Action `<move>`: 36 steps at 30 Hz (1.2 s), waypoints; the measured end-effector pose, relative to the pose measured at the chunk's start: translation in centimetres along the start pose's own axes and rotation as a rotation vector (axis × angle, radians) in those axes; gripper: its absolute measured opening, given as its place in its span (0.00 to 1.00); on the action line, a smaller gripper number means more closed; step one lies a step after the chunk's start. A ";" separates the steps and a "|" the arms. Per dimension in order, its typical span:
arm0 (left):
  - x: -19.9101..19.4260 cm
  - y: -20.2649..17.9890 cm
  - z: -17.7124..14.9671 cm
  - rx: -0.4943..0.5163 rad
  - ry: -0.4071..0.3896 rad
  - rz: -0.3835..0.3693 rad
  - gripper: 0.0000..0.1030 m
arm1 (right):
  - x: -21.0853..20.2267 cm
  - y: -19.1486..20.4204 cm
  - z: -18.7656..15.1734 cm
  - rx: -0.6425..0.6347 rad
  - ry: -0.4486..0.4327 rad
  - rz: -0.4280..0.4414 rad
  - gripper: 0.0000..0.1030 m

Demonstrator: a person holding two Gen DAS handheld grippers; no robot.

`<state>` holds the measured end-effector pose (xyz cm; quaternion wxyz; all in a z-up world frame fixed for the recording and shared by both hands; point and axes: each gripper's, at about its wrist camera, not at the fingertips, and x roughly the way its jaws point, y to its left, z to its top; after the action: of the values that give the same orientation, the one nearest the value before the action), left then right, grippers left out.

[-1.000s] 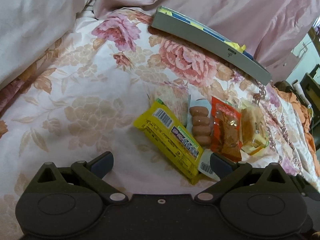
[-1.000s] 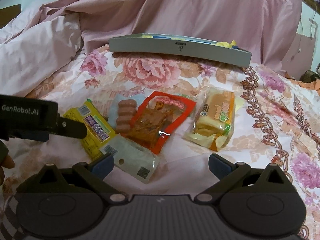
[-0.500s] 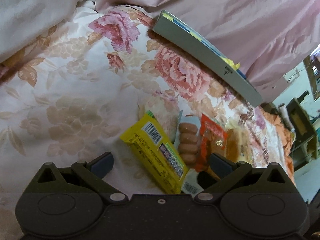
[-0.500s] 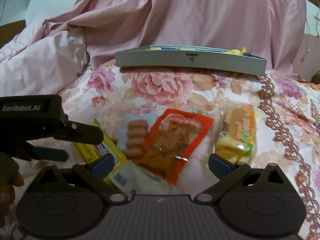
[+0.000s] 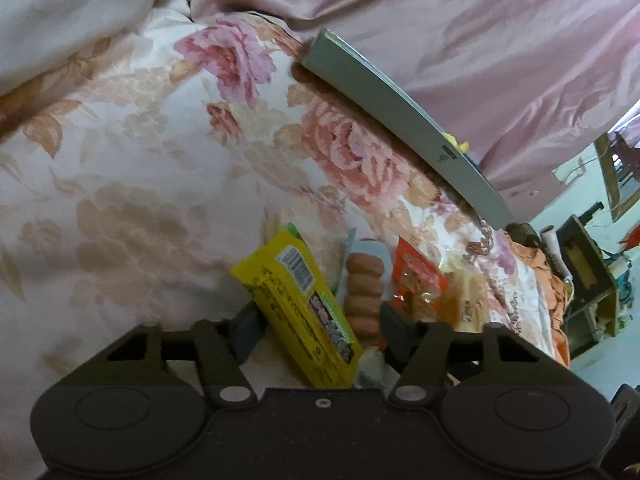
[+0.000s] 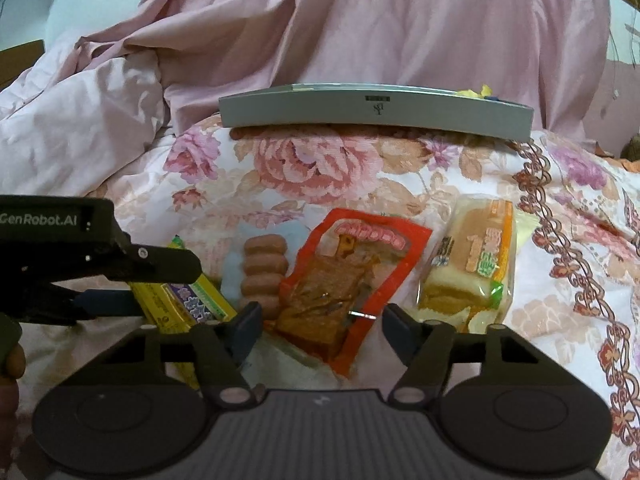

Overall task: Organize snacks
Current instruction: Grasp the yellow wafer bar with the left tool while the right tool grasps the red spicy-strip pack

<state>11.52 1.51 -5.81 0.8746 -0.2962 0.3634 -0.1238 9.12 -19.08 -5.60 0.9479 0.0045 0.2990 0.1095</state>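
A flowered bedspread [image 6: 328, 168] fills both frames, a grey tray [image 6: 376, 114] at upper centre. Lower centre lie four snacks: cake [image 6: 472, 264], red packet [image 6: 348, 284], sausages [image 6: 262, 276], yellow bar [image 5: 300, 308]. The left gripper [image 5: 316, 326] straddles the bar, released; the right gripper [image 6: 320, 326] gapes over the packet.

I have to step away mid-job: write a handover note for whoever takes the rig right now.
Left tongs: open, straddling the yellow snack pack, not clamped.
Right tongs: open, straddling the near end of the red snack pouch, holding nothing.
On the floral bedspread, in a row: yellow pack, sausage pack, red pouch, cake pack. A pale packet lies partly under them.
Grey tray sits behind, something yellow already inside; other contents hidden.
Done: none of these packs moved yet.
Left: probably grip the yellow pack and red pouch, then the rest, into the tray.
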 end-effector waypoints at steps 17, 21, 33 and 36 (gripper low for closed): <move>2.3 0.0 0.6 -0.022 0.068 -0.040 0.57 | 0.7 -1.8 0.2 0.095 0.044 0.001 0.76; 2.6 -0.3 0.6 0.006 0.080 -0.033 0.57 | 1.3 -2.2 0.2 0.121 0.056 0.019 0.77; 1.1 -1.6 0.7 0.090 0.017 0.026 0.16 | -0.7 -0.2 0.5 -0.020 -0.041 0.001 0.43; 0.3 -2.9 0.9 0.156 -0.010 0.031 0.11 | -1.4 0.8 0.5 -0.105 -0.076 -0.013 0.23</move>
<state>12.34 -0.53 -3.74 0.8986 -0.2223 0.3528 -0.1364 8.14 -18.54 -4.32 0.9582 -0.0432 0.2569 0.1186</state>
